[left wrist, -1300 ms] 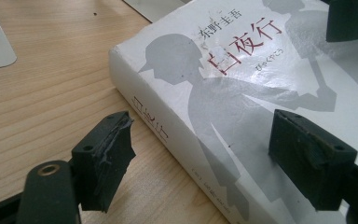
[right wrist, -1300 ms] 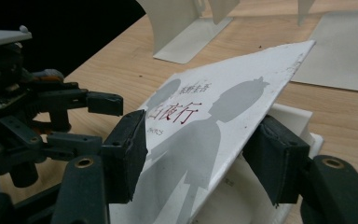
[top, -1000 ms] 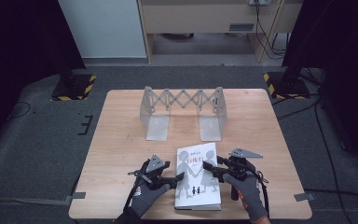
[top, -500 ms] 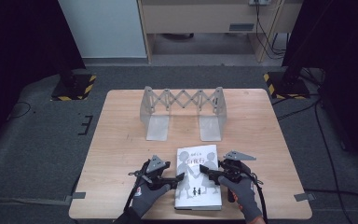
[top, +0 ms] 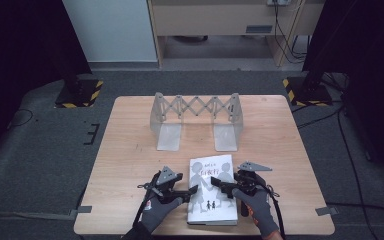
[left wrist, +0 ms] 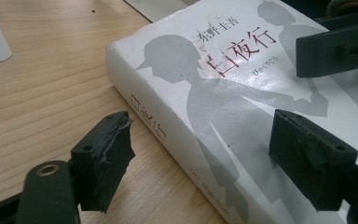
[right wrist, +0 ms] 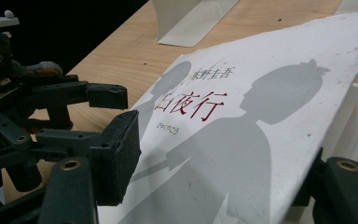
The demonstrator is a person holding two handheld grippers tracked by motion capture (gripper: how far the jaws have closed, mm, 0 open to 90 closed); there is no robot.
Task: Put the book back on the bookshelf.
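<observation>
Found a white book [top: 212,192] with grey silhouettes and red title characters flat on the wooden table [top: 130,150], directly between the two grippers and near the table's front edge. Set the left gripper [top: 194,190] at the book's spine side, held in a gloved left hand [top: 160,212]. Kept its jaws apart, clamped on nothing. In the left gripper view [left wrist: 209,158], placed one pad over bare wood just outside the spine and the other above the front cover, with the spine edge of the book [left wrist: 242,93] between them and clear of both.

Brought the right gripper [top: 215,181], in a gloved right hand [top: 257,207], in from the opposite side, tips over the cover. In the right gripper view [right wrist: 223,172], showed the front cover of the book [right wrist: 242,116] tilted up off the page block, slanting across the gap, one pad above it and the other jaw beneath its raised edge. Had just been opening those jaws, apart around the cover rather than pinched on it.

Left an expandable metal book rack [top: 195,117] well beyond both sets of tips, toward the far side of the table.
</observation>
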